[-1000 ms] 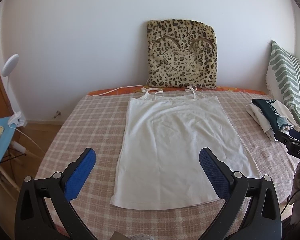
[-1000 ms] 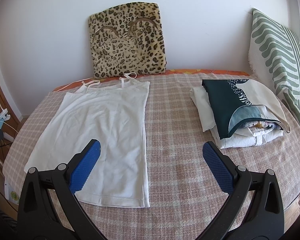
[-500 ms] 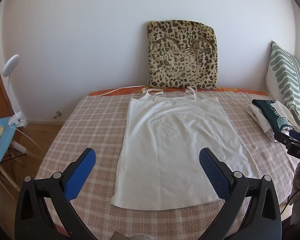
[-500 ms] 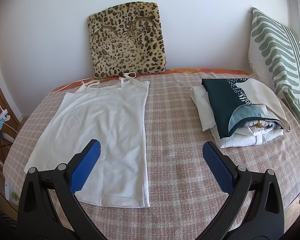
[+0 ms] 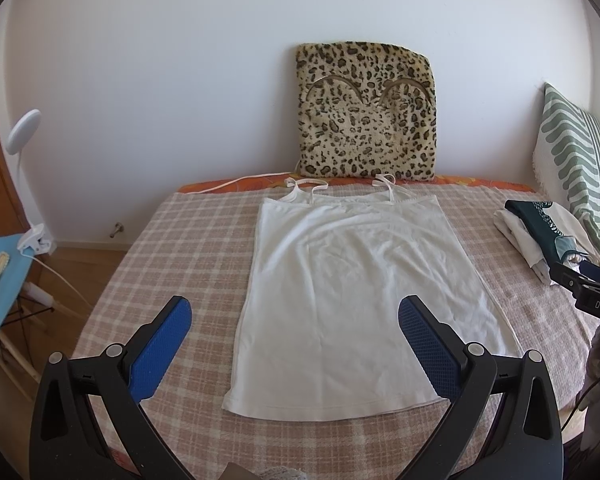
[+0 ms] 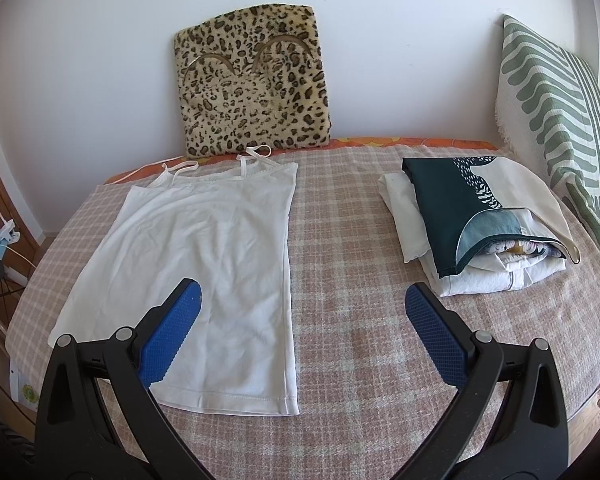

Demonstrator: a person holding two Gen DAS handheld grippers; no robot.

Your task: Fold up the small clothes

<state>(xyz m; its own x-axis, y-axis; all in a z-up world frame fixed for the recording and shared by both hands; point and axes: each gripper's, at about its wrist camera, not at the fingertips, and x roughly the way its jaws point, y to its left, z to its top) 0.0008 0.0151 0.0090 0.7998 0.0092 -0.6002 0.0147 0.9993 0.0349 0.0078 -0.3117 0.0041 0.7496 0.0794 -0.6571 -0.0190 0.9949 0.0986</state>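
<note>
A white strappy top (image 5: 352, 296) lies flat on the checked bedspread (image 5: 180, 248), straps toward the wall and hem toward me. My left gripper (image 5: 294, 322) hovers open above the hem end, its blue pads wide apart and holding nothing. In the right wrist view the same top (image 6: 208, 264) lies left of centre. My right gripper (image 6: 302, 306) is open and empty over the top's right edge and the bare bedspread (image 6: 348, 280). Part of the right gripper also shows at the right edge of the left wrist view.
A stack of folded clothes (image 6: 476, 224) sits at the right of the bed. A leopard-print cushion (image 5: 366, 112) leans on the wall behind the top. A green striped pillow (image 6: 560, 120) stands at far right. A blue chair (image 5: 0, 264) and white lamp (image 5: 22, 136) are left of the bed.
Both views have shifted only slightly; the top lies as before and both grippers stay open.
</note>
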